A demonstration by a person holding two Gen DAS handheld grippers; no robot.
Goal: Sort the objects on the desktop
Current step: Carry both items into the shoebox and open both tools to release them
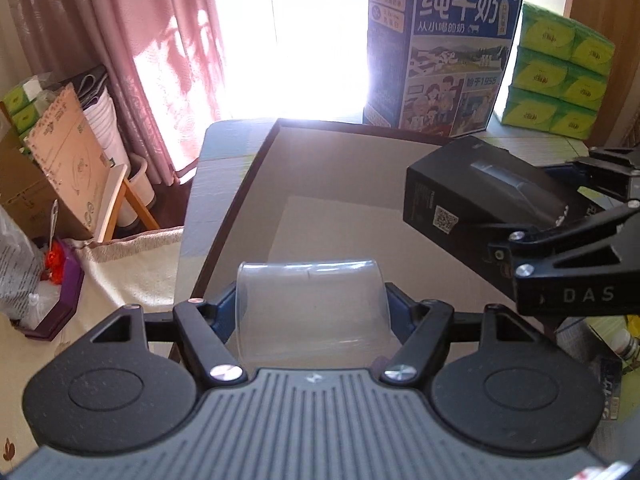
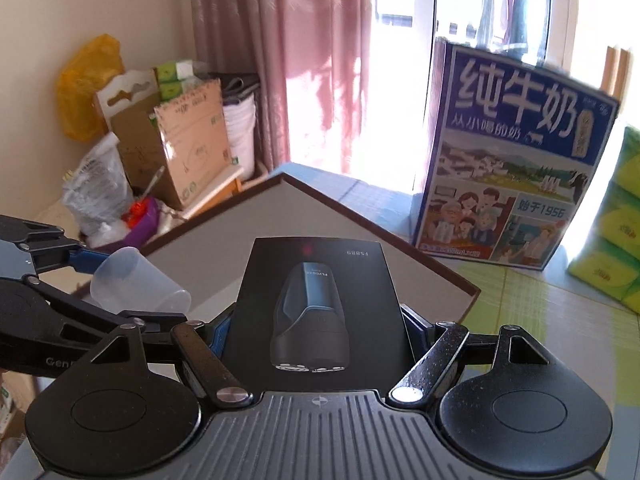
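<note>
A clear plastic cup (image 1: 312, 308) lies sideways between the fingers of my left gripper (image 1: 312, 312), which is shut on it above a grey board with a dark brown rim (image 1: 340, 184). From the right wrist view the same cup (image 2: 136, 280) shows at the left, held by the left gripper (image 2: 120, 280). My right gripper (image 2: 316, 324) is shut on a black shaver box (image 2: 316, 300) printed with a shaver picture. That box (image 1: 472, 196) hangs over the board's right side in the left wrist view, gripped by the right gripper (image 1: 516, 216).
A tall blue milk carton box (image 1: 440, 52) stands behind the board, with green tissue packs (image 1: 560, 72) to its right. On the floor at the left are cardboard boxes (image 1: 68, 160), a wooden stool and bags, in front of a pink curtain (image 1: 152, 40).
</note>
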